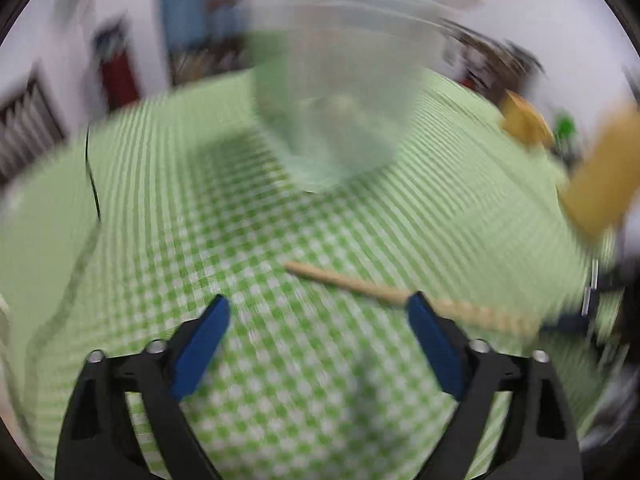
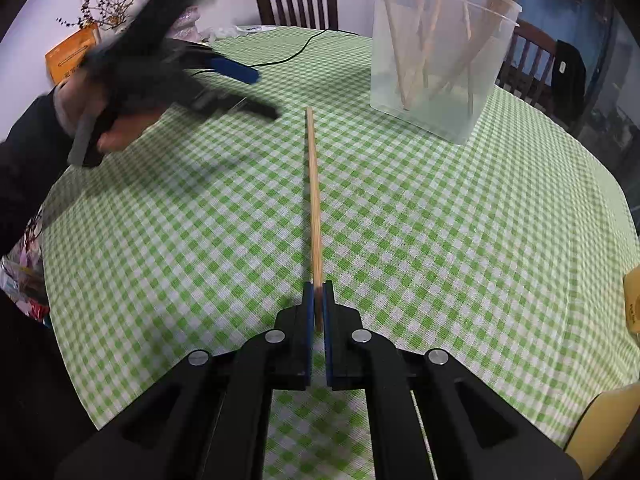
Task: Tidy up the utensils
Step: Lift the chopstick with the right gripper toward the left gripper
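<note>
A wooden chopstick [image 2: 313,196] sticks out forward from my right gripper [image 2: 317,286], whose blue pads are shut on its near end. Beyond its tip to the right stands a clear plastic tub [image 2: 440,64] with several chopsticks leaning inside. My left gripper [image 2: 240,88] hovers blurred at upper left in the right wrist view, held by a hand. In the blurred left wrist view, my left gripper [image 1: 318,304] stands open with nothing between its blue fingers [image 1: 200,348]. The chopstick [image 1: 348,282] lies just past the right finger, and the tub [image 1: 332,92] rises ahead.
A green-and-white checked cloth [image 2: 440,240] covers the round table. A black cable [image 2: 304,46] runs across its far side. A dark chair [image 2: 296,0] stands behind the table, another chair [image 2: 532,64] at right. An orange box [image 2: 72,58] sits far left.
</note>
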Demonstrator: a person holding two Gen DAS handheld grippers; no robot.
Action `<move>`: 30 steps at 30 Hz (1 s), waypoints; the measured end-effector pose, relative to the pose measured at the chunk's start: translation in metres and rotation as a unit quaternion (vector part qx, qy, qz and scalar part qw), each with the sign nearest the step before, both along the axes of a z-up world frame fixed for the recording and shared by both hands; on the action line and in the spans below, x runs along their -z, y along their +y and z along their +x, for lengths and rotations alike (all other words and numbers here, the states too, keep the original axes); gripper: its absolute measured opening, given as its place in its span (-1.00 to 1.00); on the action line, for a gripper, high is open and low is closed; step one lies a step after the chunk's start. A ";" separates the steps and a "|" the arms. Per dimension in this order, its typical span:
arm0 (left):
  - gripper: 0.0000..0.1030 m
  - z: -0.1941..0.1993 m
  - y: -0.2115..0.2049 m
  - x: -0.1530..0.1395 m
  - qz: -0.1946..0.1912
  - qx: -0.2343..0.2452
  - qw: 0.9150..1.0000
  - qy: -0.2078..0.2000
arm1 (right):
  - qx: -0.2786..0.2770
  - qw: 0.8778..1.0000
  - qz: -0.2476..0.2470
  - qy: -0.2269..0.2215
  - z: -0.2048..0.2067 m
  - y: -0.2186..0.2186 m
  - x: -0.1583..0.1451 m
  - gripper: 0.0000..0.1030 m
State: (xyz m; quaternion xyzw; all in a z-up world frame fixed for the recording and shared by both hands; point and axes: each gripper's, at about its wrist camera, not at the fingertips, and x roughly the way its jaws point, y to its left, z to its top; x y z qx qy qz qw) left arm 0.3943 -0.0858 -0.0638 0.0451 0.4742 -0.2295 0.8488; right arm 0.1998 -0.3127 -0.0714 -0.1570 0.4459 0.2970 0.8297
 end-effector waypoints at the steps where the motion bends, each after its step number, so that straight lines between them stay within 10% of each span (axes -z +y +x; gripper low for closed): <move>1: 0.32 0.017 0.002 0.006 -0.008 -0.035 0.999 0.030 | 0.000 1.000 -0.001 0.000 0.001 0.000 0.001 -0.92; 13: -1.00 0.018 -0.016 0.020 -0.001 -0.058 0.997 0.050 | 0.056 0.998 0.023 -0.012 0.021 -0.015 0.006 -0.93; 19: -1.00 0.009 -0.004 0.015 0.000 -0.061 0.997 0.037 | 0.077 0.996 0.052 -0.003 0.021 -0.012 0.007 -0.89; 23: -0.82 -0.008 0.003 -0.001 -0.016 -0.057 0.998 0.014 | 0.039 0.997 0.066 -0.006 0.000 0.016 0.010 -0.02; 30: -0.31 -0.061 0.013 -0.008 0.009 -0.009 1.000 -0.020 | 0.022 0.999 0.010 -0.021 -0.012 0.056 0.029 -0.37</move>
